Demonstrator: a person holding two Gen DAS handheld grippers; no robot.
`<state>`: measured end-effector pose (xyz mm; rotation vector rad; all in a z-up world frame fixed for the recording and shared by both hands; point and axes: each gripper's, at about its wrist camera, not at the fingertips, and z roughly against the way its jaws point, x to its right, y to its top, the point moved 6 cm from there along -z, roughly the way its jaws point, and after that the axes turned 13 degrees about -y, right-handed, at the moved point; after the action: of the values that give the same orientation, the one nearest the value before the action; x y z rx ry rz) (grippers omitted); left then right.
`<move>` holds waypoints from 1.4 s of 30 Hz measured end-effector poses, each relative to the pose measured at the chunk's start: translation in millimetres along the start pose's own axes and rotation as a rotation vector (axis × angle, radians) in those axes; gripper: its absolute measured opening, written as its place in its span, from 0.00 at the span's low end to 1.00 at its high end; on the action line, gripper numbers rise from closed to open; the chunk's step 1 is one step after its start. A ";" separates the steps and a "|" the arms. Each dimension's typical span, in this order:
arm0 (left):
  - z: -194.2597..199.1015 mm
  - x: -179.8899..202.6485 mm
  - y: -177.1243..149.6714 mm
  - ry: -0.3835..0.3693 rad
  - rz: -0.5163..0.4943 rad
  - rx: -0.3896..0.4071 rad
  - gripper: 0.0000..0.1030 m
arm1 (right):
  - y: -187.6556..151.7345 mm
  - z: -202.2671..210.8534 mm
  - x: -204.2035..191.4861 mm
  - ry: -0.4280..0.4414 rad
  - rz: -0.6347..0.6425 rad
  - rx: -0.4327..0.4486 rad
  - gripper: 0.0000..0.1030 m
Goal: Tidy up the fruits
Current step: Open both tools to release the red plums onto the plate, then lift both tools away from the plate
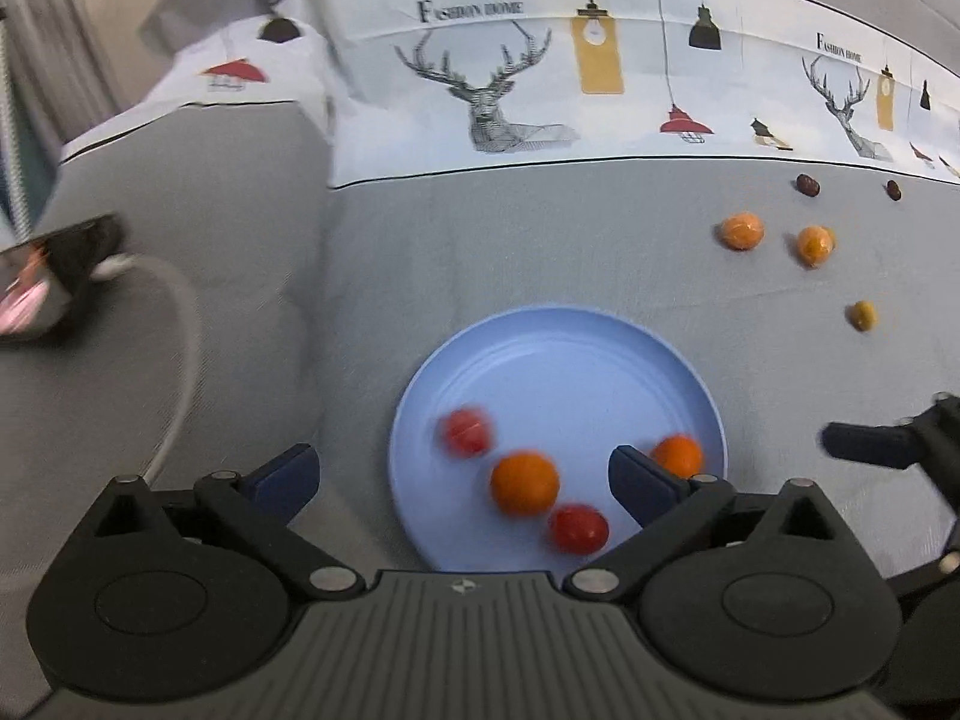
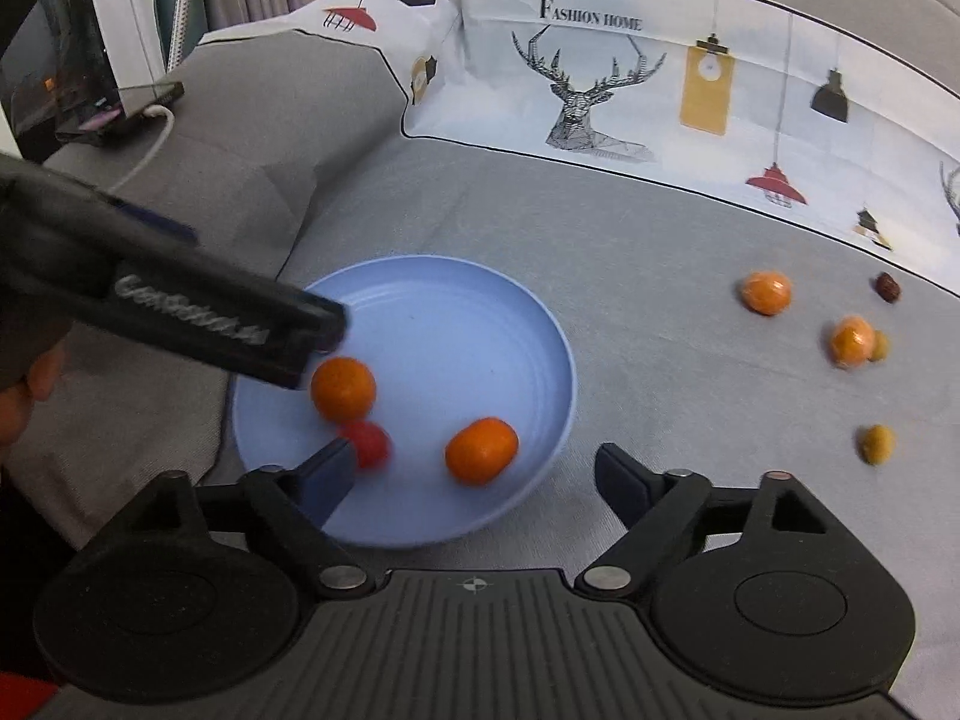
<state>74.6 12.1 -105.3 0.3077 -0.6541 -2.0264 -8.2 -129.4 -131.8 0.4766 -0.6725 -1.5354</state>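
Right wrist view — red fruit (image 2: 367,443) half-hidden

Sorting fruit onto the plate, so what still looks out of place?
Several fruits still lie loose on the grey cloth right of the blue plate: two peeled-looking oranges, small yellowish ones and a dark one.

A grey cushioned surface (image 2: 660,312) carried a blue plate (image 2: 540,324) just ahead of the right claw (image 2: 474,474). Farther ahead and to its right lay two wrapped oranges (image 2: 765,293), two small yellowish fruits (image 2: 877,443) and a dark date (image 2: 887,287), with a phone (image 2: 120,111) far left
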 end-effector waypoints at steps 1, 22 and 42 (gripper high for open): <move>6.7 0.7 -6.0 0.003 0.004 -0.008 1.00 | -4.6 6.7 3.0 0.001 -0.003 -0.010 0.89; 104.0 32.7 -69.7 0.060 0.085 0.012 1.00 | -38.0 134.1 -14.1 -0.015 -0.047 0.117 0.98; 123.7 40.4 -69.8 0.071 0.054 0.054 1.00 | -38.6 154.8 -14.6 -0.047 -0.041 0.176 0.99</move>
<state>-53.8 45.9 -40.6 0.3875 -0.6667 -1.9397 -138.3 -95.1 -44.7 0.5909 -0.8431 -1.5370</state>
